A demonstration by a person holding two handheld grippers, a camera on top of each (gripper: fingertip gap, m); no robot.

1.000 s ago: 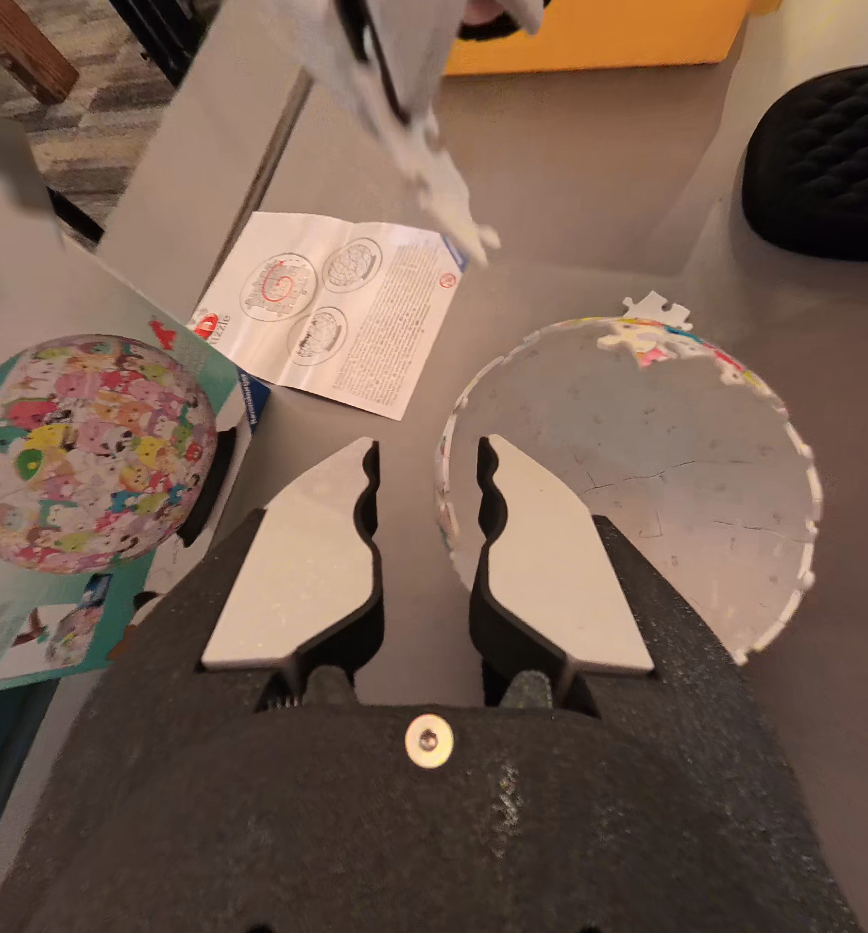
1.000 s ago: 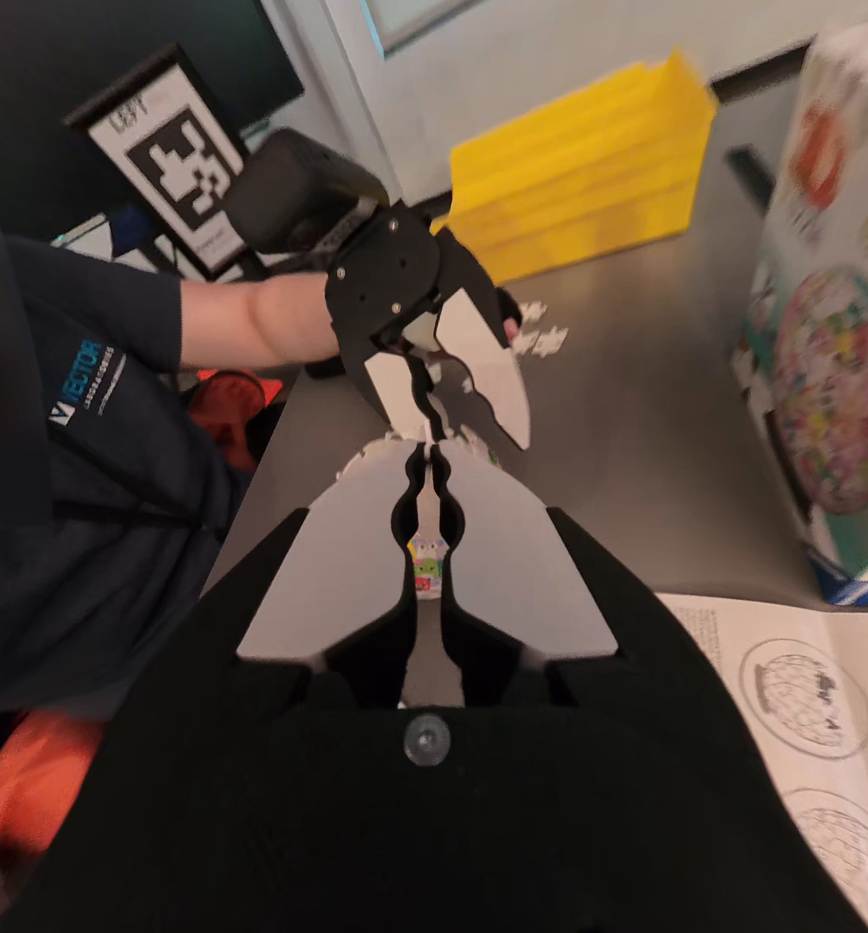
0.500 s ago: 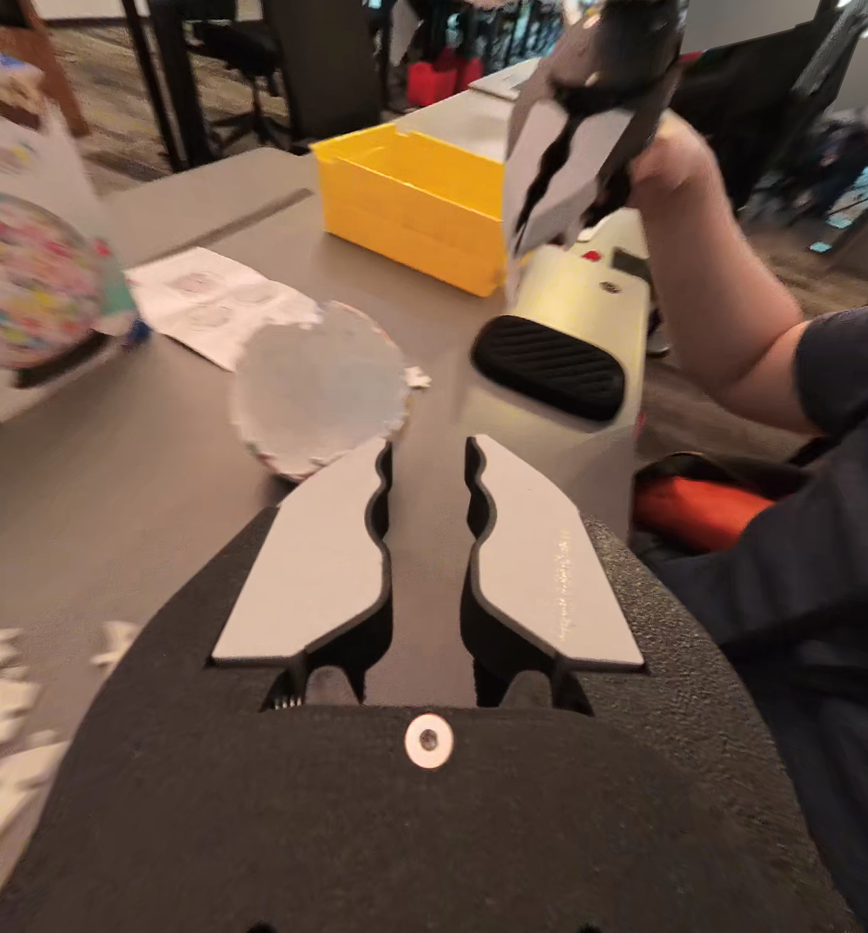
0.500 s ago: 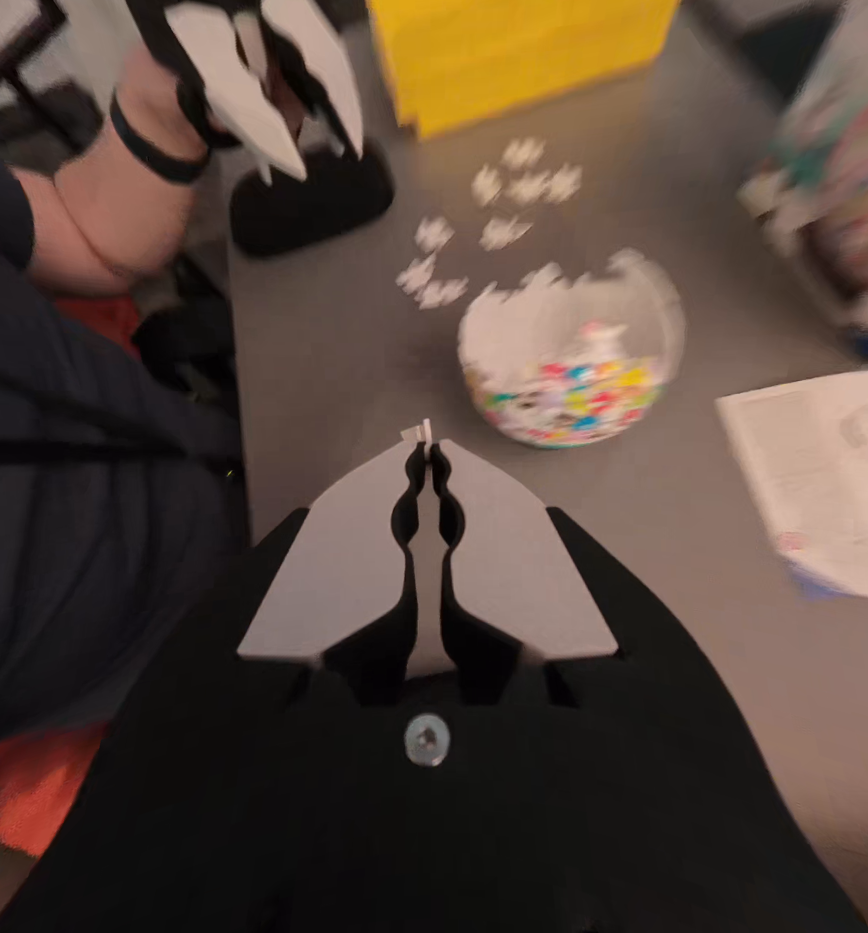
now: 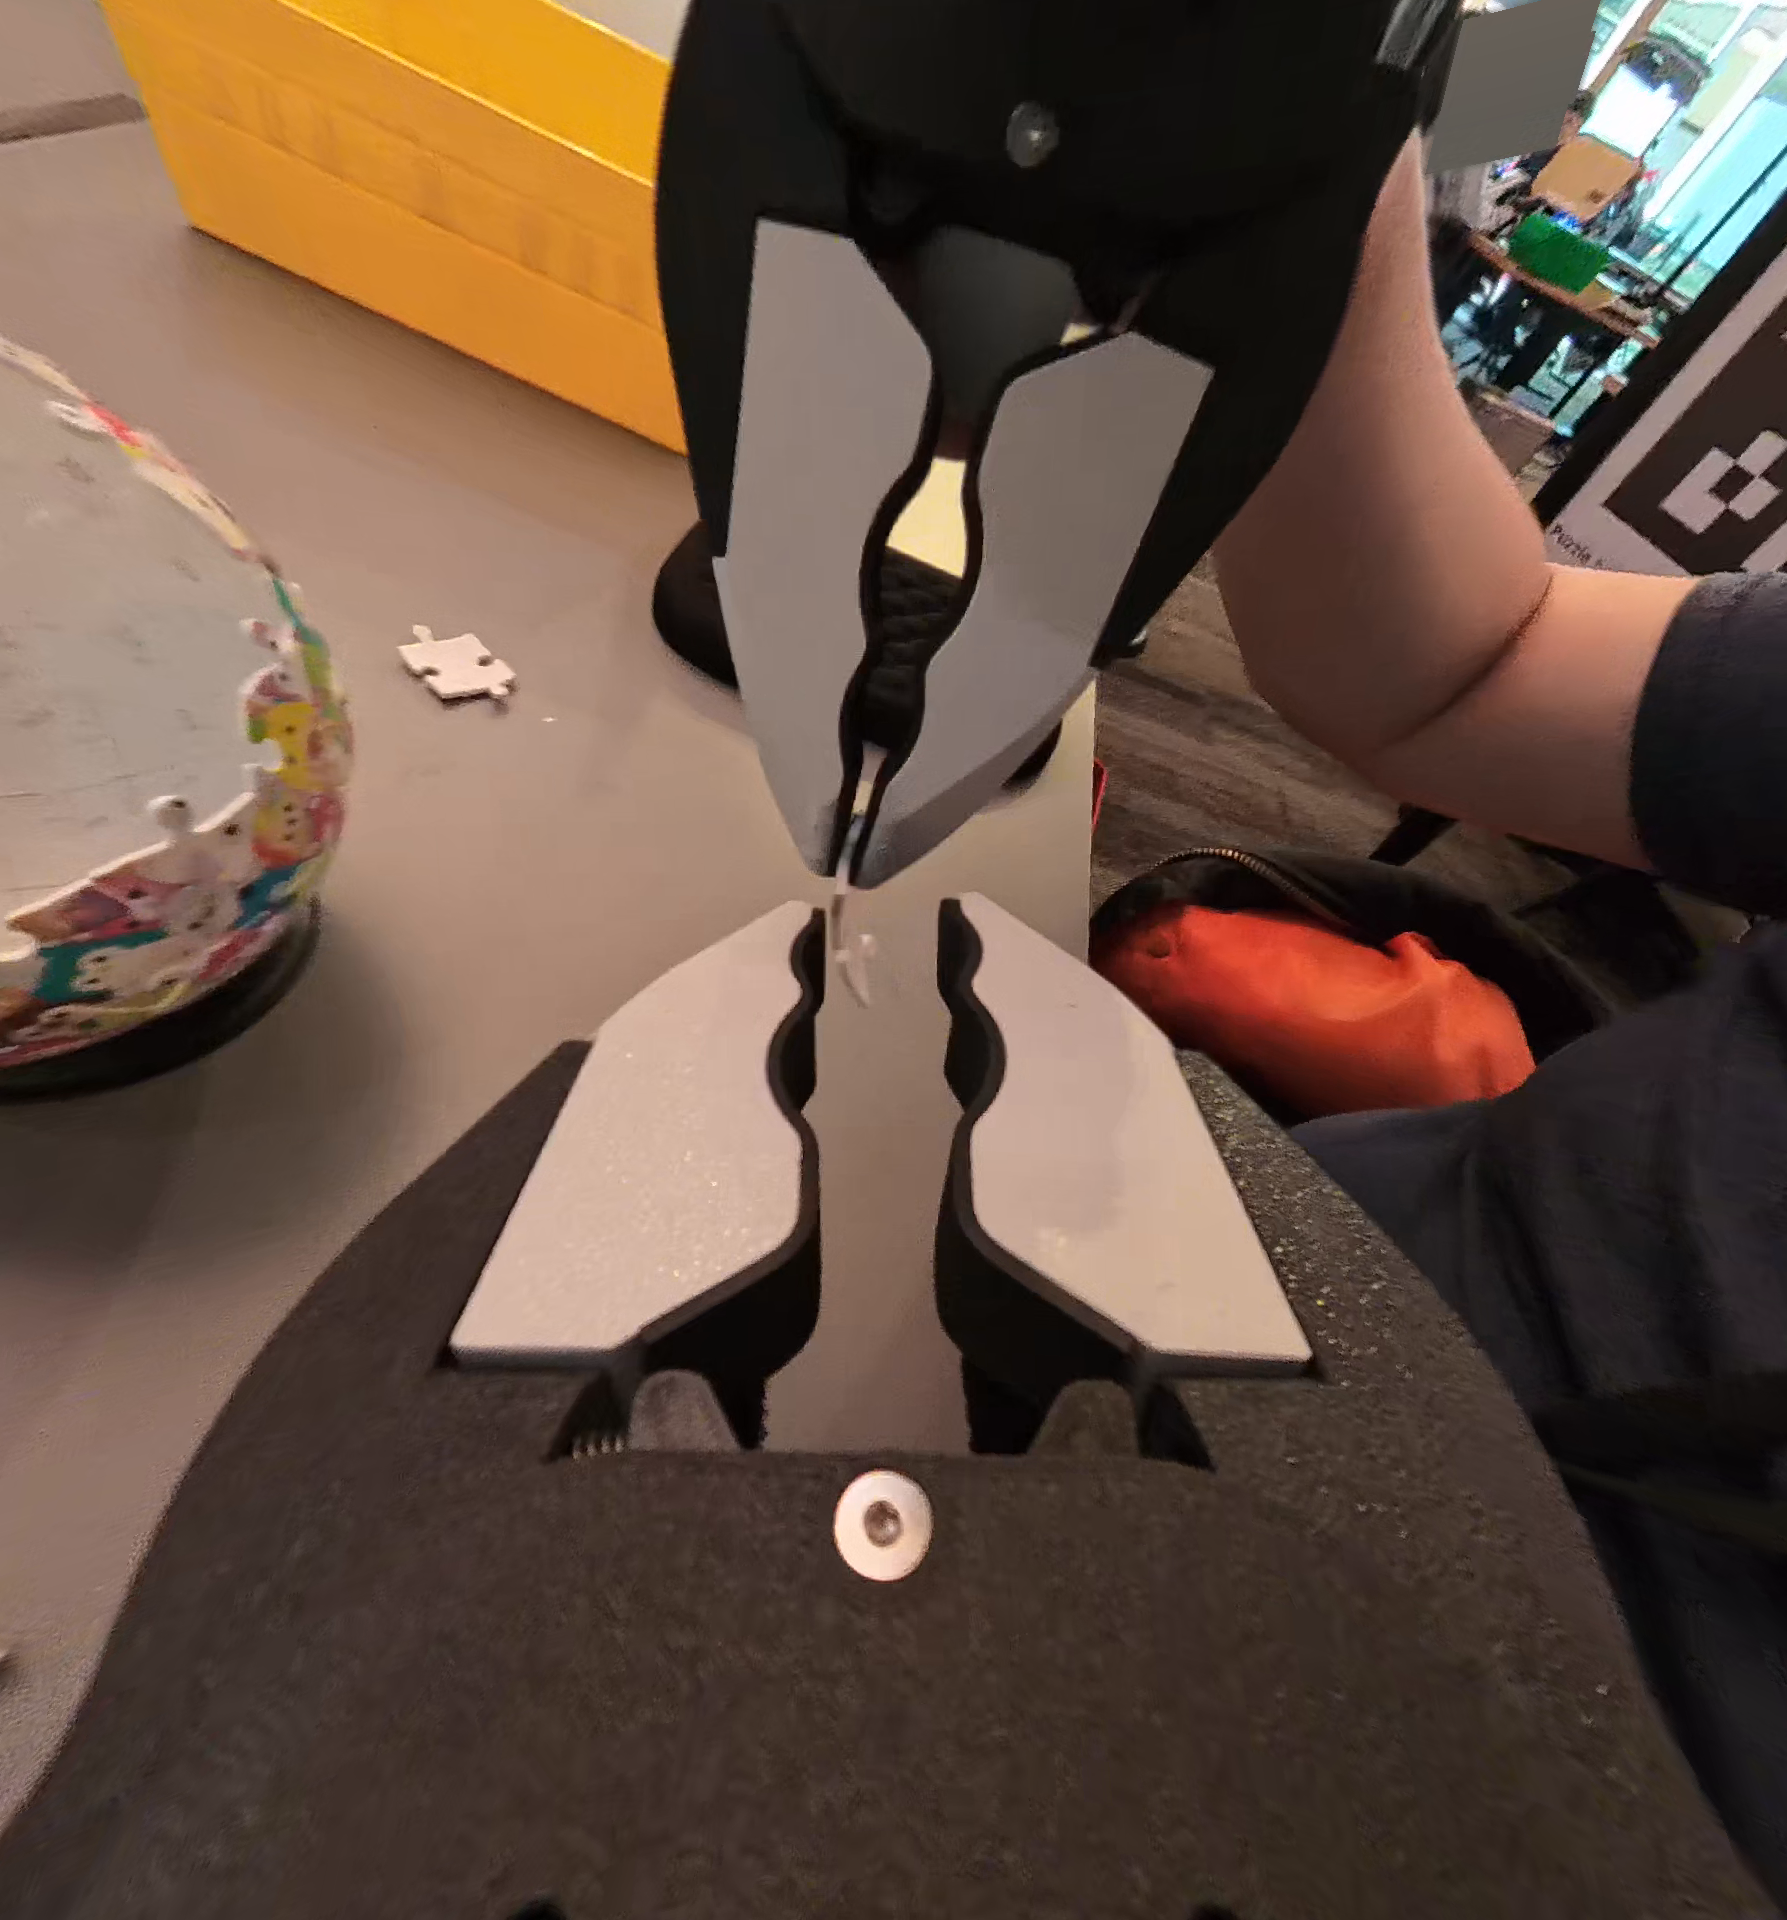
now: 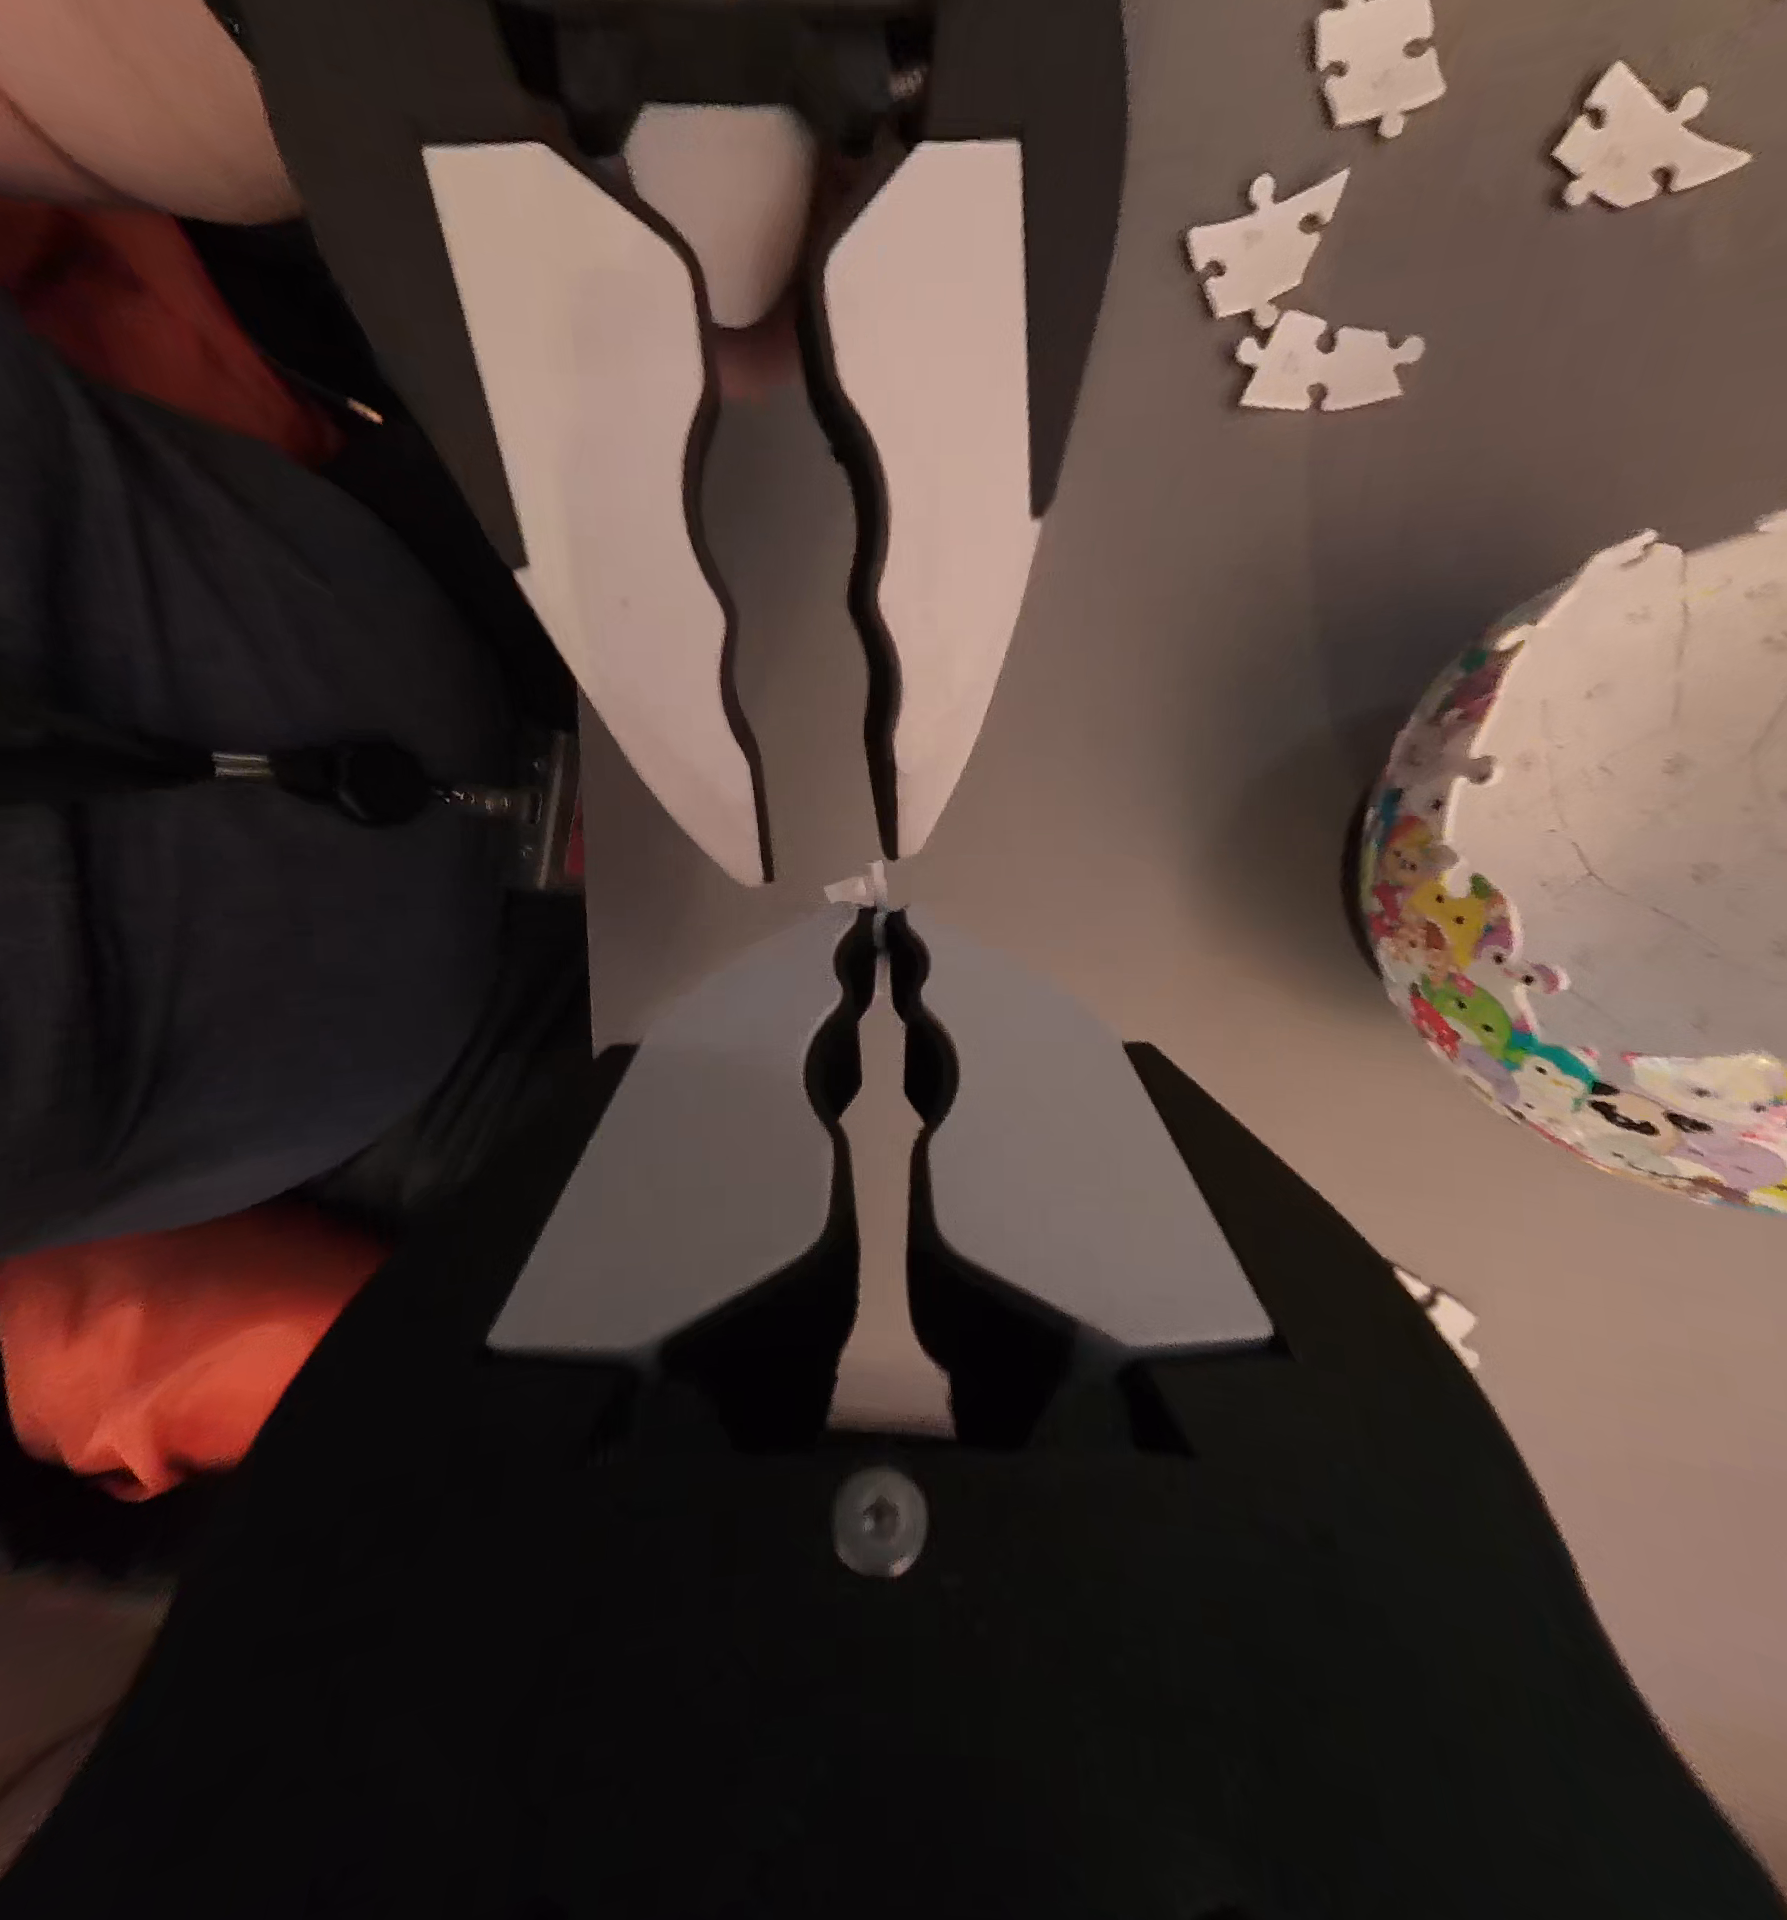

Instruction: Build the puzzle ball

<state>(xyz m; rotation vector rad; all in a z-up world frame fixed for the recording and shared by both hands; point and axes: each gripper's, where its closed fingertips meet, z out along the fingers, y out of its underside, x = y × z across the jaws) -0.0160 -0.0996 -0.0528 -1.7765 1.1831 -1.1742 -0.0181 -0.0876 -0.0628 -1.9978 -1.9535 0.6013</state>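
Above the grey table (image 5: 473, 935), my right gripper (image 5: 847, 868) pinching a puzzle piece (image 5: 853, 951) edge-on, my left gripper (image 5: 873, 920) spread wide around it, half-built ball (image 5: 141, 748) alongside.

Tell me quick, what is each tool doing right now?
Left tool: open, holding nothing.
Right tool: closed on a small white puzzle piece, its free end between the left tool's tips.

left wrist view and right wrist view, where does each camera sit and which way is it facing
Left wrist view: sits on the open left gripper, facing the right gripper, a forearm, the yellow bin.
Right wrist view: sits on the right gripper, looking down at the table; the left gripper opposes it.
Shared: the puzzle piece, the half-built ball.
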